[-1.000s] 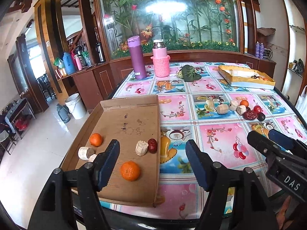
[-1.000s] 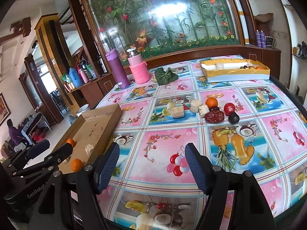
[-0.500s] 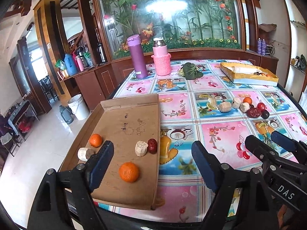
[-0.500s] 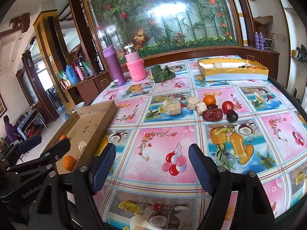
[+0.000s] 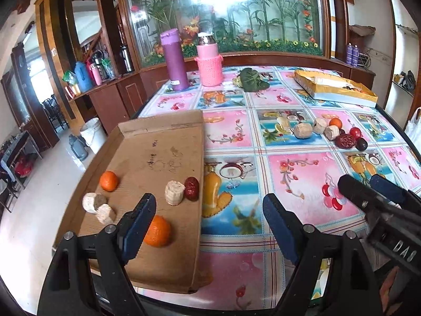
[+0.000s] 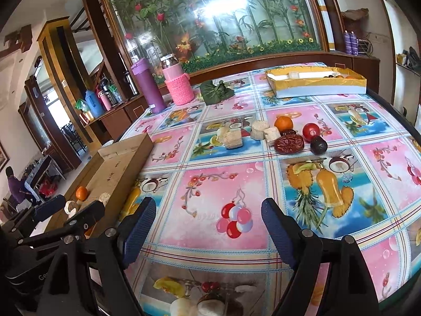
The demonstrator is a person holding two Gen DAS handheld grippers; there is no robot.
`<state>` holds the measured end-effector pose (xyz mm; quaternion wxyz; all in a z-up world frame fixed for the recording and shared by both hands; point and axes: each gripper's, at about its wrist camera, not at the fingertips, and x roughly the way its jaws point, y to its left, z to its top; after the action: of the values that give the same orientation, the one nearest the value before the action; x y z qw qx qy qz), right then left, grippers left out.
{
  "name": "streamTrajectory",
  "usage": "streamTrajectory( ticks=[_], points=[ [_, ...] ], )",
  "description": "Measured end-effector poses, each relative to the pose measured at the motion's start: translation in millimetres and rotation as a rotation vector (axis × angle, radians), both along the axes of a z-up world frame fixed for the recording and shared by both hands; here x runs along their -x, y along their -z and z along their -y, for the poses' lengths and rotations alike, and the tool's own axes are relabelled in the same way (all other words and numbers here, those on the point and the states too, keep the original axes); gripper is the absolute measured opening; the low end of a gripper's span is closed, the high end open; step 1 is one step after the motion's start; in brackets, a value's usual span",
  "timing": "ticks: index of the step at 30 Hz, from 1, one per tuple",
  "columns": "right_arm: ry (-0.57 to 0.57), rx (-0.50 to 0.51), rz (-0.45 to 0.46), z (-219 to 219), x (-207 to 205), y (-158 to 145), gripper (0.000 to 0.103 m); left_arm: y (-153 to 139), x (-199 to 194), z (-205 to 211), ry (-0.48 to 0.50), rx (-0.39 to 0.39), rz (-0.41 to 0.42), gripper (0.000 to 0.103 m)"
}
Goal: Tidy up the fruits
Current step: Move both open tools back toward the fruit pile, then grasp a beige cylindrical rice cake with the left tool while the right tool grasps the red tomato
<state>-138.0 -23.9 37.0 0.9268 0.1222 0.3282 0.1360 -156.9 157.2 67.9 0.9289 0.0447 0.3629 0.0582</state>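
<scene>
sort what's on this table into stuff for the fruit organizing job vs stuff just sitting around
For the job:
- cardboard tray holding oranges, a red date and pale chunks
- loose fruit pile on the tablecloth
- yellow box

Just lying about:
- purple flask
- pink flask
- green leaf

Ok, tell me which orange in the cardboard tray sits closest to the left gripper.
The larger orange beside the left gripper; the smaller orange lies farther up the cardboard tray.
</scene>
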Motion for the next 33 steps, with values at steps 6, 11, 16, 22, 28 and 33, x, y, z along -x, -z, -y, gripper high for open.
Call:
streamTrajectory(
  ticks=[6, 11, 16, 22, 28, 33],
  points=[
    [0.084, -0.028, -0.042, 49.7, -15.6, -1.1, 0.086, 10.2, -16.0, 0.6, 0.048, 0.082, -0.027, 0.083],
    [0.120, 0.080, -0.048, 77.9, -42.9, -11.4, 0.086, 5.0, -47.7, 17.5, 0.104, 0.122, -0.041, 0.083],
    [0.096, 0.098, -0.063, 93.8, -77.4, -14.4, 0.086, 2.2, -88.5, 44.4, 0.162, 0.157, -0.080, 0.082],
    [0.124, 0.076, -0.085, 120.5, -114.8, -14.8, 0.085, 14.3, -138.4, 77.0, 0.189, 0.155, -0.138, 0.082],
    [0.089, 0.058, -0.147, 128.8, -154.1, -2.3, 0.055, 31.1, -176.0, 97.8, 0.184, 0.146, -0.165, 0.082],
    [0.070, 0.045, -0.169, 124.7, -164.3, 14.8, 0.054, 45.6, -191.5, 96.2, 0.198, 0.189, -0.188, 0.082]
  ],
)
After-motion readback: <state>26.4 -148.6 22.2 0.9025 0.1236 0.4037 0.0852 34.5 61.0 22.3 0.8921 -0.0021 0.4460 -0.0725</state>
